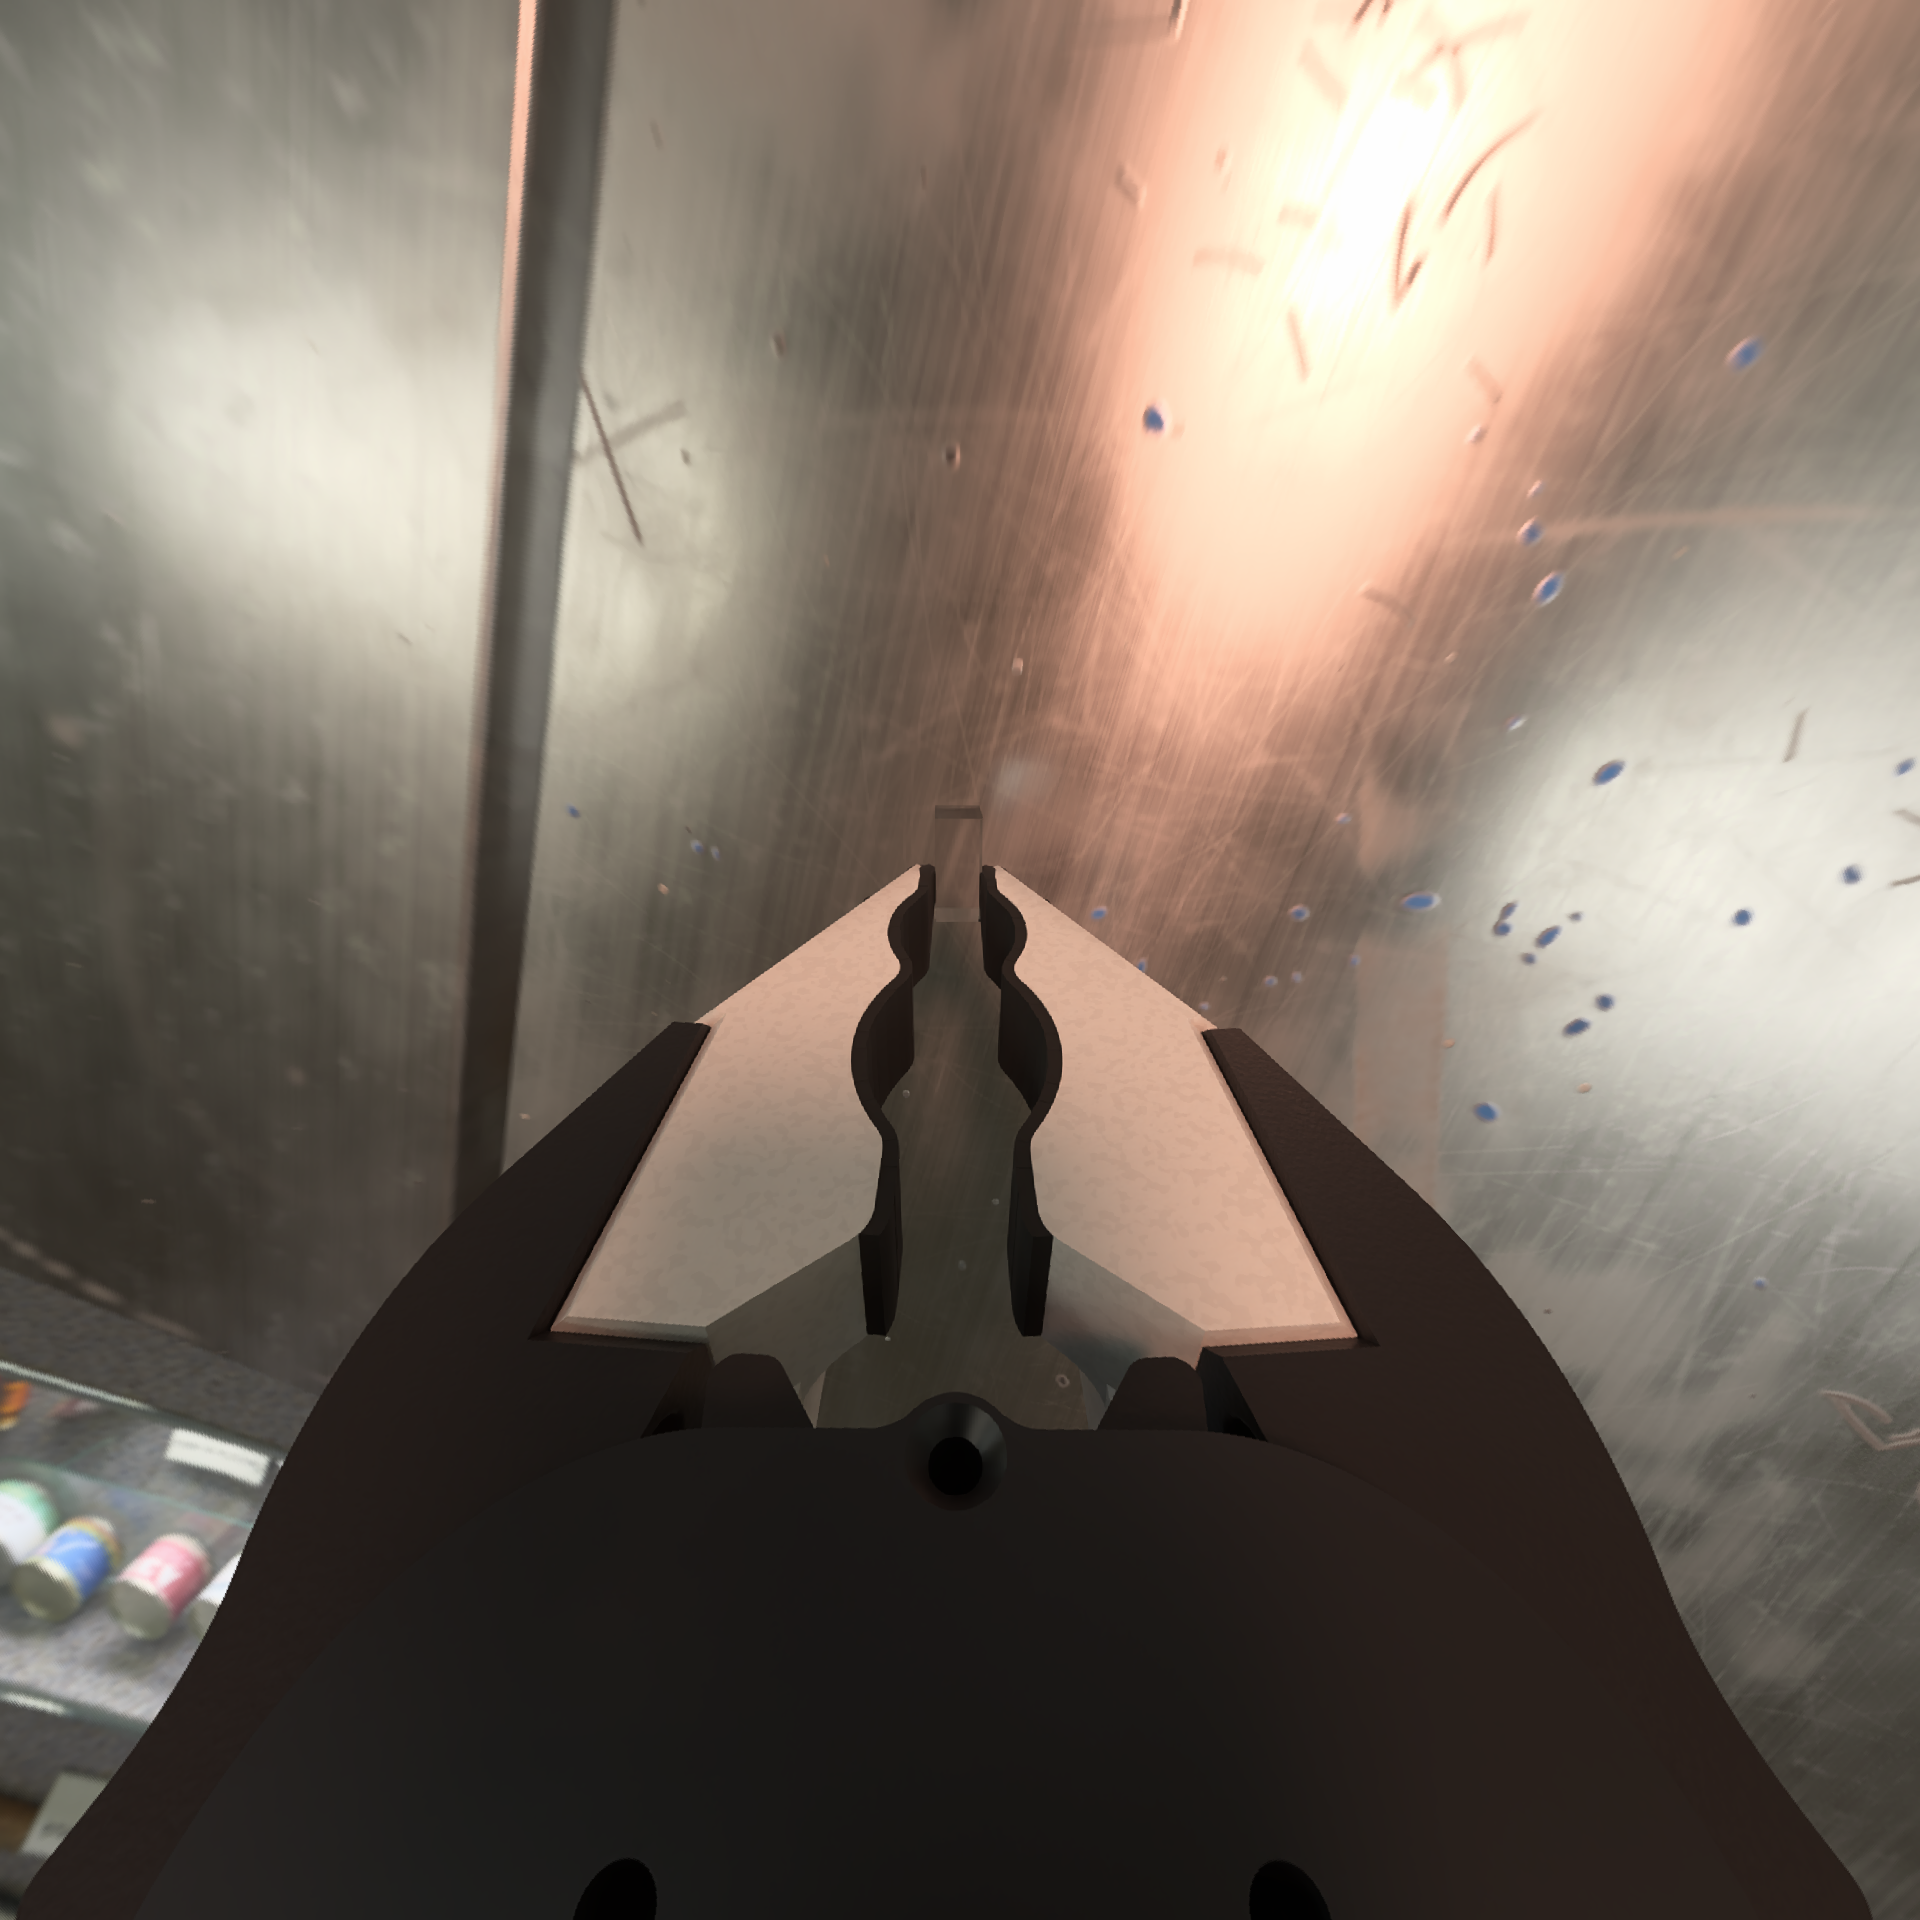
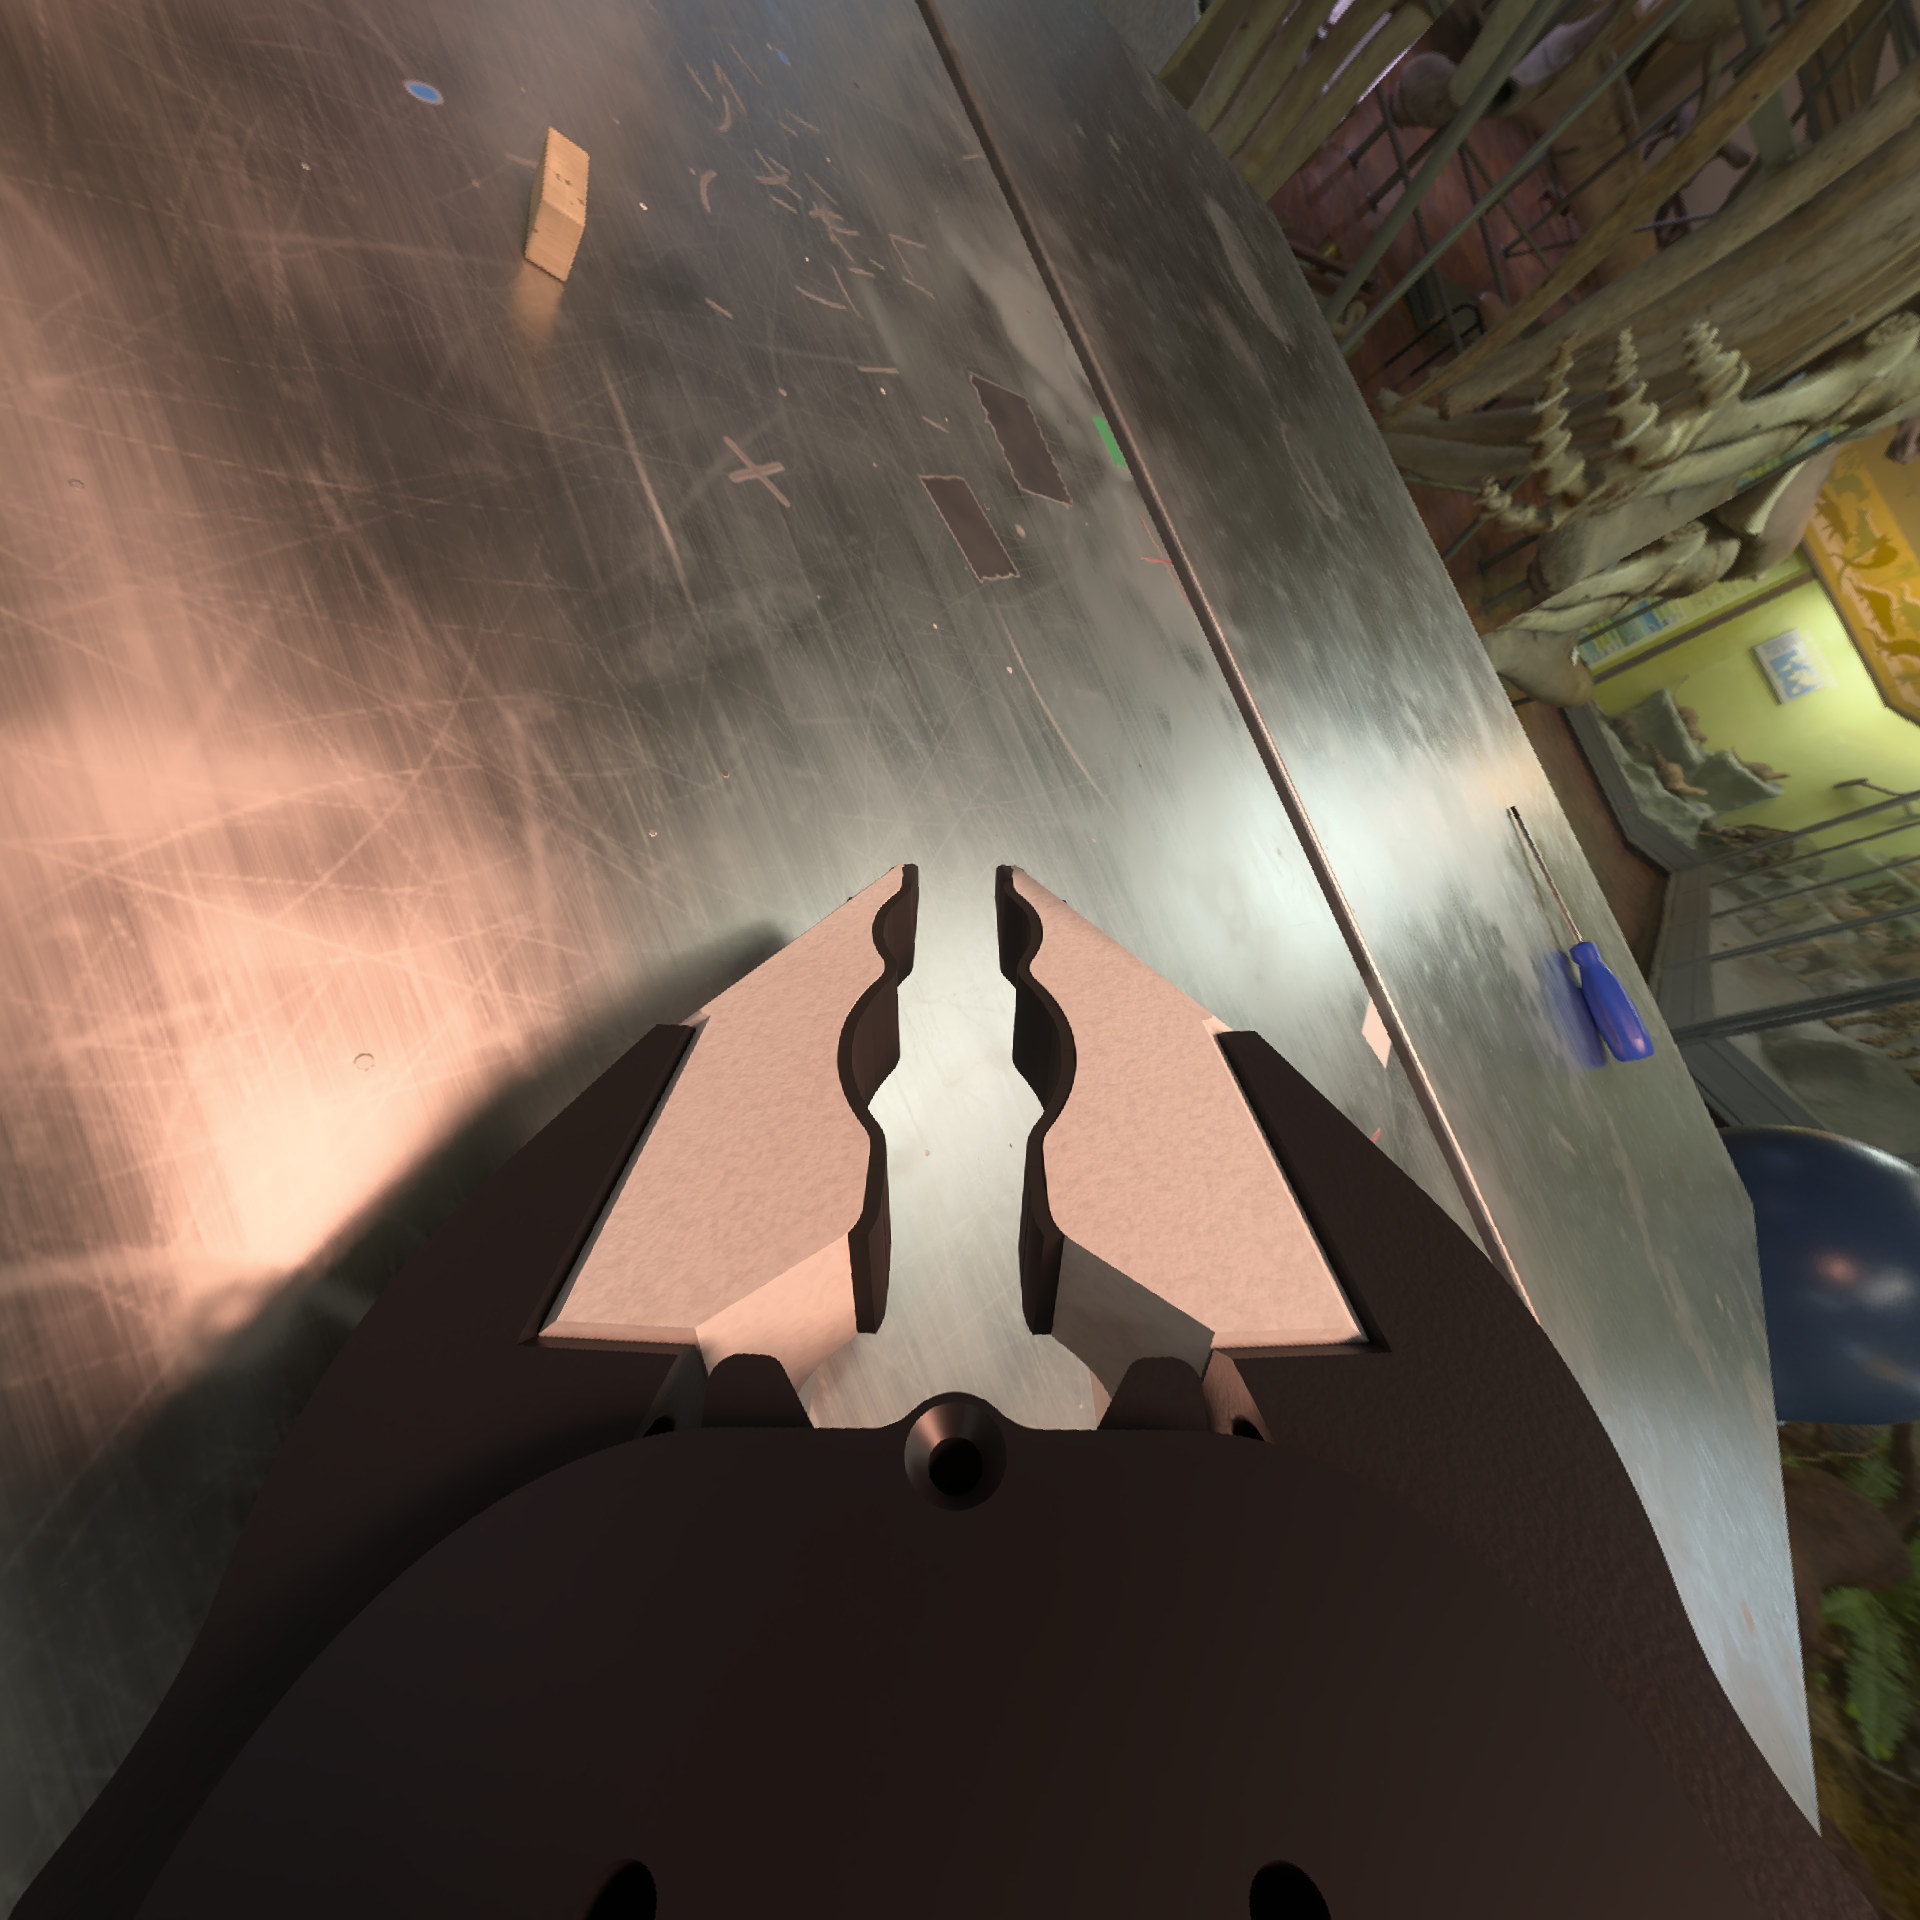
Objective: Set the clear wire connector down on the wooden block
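Observation:
In the left wrist view, my left gripper is shut on the clear wire connector, a small see-through block that sticks out past the fingertips, above a scratched metal table. The wooden block does not show in this view. In the right wrist view, the wooden block stands on the metal table at the far upper left, well away from my right gripper. My right gripper is empty, its jaws a narrow gap apart, low over the table.
A blue-handled screwdriver lies near the table's right edge. Two dark patches and a seam mark the tabletop. A vertical seam runs down the left wrist view. Several cans sit below the table at lower left.

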### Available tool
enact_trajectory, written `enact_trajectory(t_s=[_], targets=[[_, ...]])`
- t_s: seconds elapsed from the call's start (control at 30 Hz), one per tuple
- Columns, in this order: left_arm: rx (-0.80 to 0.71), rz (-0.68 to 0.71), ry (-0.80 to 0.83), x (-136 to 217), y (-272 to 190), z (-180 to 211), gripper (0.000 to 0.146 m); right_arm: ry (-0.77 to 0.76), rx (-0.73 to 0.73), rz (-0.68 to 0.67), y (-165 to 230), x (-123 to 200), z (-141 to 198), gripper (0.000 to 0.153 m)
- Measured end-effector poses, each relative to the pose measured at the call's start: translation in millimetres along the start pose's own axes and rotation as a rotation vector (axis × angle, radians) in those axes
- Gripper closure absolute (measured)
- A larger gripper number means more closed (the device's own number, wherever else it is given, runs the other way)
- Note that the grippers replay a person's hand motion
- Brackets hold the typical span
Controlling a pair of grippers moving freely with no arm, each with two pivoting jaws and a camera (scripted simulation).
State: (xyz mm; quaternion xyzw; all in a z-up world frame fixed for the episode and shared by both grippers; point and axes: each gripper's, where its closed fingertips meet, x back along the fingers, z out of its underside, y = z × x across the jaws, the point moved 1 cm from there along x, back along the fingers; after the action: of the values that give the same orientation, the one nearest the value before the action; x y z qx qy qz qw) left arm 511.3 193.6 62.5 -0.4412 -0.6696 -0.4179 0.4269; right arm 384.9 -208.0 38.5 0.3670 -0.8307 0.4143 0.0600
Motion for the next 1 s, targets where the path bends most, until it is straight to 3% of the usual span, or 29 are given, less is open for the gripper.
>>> enact_trajectory(t_s=[0.23,0.33,0.6,0.8,1.0], targets=[[-0.178,-0.07,-0.126,63.2,-35.8,-82.4,0.138,-0.004,0.001,0.002,-0.1,0.3,-0.4,0.138],[-0.297,-0.037,-0.151,68.6,-69.2,-124.5,0.138,-0.008,0.003,0.003,-0.1,0.9,-0.9,0.138],[-0.522,0.206,-0.11,17.1,-161.8,-188.8,0.138,-0.038,0.0,0.005,-0.3,4.1,-3.9,0.138],[-0.58,0.312,0.014,-34.1,-182.6,-181.8,0.138,-0.058,-0.003,-0.003,0.2,6.1,-5.8,0.138],[-0.57,0.361,0.062,-52.5,-186.7,-174.9,0.138,-0.068,-0.005,-0.009,0.7,7.2,-6.8,0.138]])
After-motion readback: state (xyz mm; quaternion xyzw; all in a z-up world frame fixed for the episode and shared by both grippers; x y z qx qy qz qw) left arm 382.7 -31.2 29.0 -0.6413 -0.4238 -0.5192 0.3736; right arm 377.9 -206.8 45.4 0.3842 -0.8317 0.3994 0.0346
